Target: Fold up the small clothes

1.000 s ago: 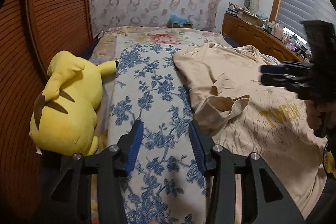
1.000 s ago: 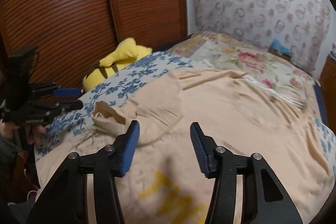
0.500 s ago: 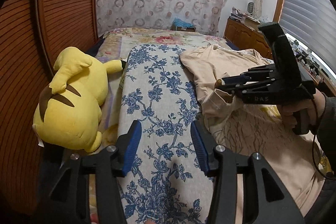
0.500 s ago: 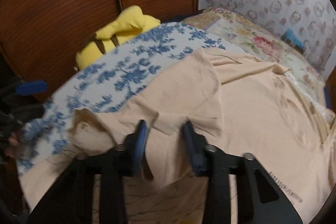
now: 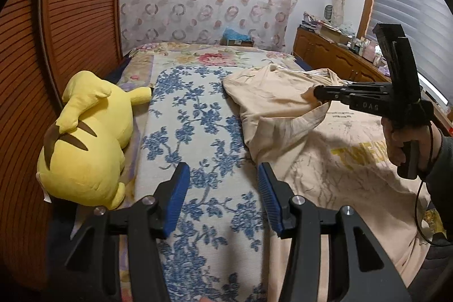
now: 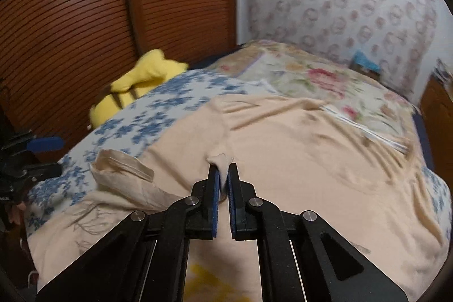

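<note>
Beige T-shirt point(image 6: 297, 160), one, pinched by right hand-held gripper point(image 6: 222, 174).

Dim, warm room light – one view sharp, one smeared

Left wrist view is crisp: daylight glows pale through the window blind point(image 5: 407, 19) at the right edge, and the floral bedspread point(image 5: 198, 132) reads clearly with only soft shadows. Right wrist view is motion-blurred – the patterned wall covering point(image 6: 339, 4) and the beige shirt point(image 6: 297, 146) smear sideways, colours duller. Both frames bow hard at the rim, corners falling to black, with the louvred wooden doors point(image 6: 70, 19) curving.
</note>
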A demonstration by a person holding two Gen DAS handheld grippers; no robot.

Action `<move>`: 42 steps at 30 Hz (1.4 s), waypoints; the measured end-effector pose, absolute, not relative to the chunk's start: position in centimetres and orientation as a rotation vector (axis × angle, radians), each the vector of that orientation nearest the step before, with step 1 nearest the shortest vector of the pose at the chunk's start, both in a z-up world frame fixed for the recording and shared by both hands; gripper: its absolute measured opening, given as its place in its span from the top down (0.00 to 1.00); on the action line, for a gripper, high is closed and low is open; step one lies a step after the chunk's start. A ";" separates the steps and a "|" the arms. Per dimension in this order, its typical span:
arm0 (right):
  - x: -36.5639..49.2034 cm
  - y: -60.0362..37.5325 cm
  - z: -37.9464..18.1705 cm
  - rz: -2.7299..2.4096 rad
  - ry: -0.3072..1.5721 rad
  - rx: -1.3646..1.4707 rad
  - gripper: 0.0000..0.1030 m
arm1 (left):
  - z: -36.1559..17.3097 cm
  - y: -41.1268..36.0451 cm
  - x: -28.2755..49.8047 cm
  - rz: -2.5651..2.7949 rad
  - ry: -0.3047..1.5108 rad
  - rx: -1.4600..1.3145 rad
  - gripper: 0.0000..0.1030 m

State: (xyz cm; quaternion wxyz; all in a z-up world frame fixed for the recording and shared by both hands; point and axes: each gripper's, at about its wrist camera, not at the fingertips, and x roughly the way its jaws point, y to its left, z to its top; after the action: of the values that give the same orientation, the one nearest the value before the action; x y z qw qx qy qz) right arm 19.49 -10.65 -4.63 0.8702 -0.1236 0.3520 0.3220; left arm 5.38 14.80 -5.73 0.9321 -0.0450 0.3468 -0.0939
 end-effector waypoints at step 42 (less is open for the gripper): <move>9.6 -10.0 -6.2 0.957 0.821 -0.272 0.98 | -6.0 14.1 3.6 -0.179 0.697 -0.102 0.51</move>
State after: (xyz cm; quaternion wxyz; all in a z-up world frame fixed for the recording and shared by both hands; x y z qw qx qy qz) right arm 9.56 -10.00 -6.21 0.7992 -0.1268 0.3824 0.4460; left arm 3.64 14.07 -5.98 0.9346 -0.0500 0.3411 -0.0875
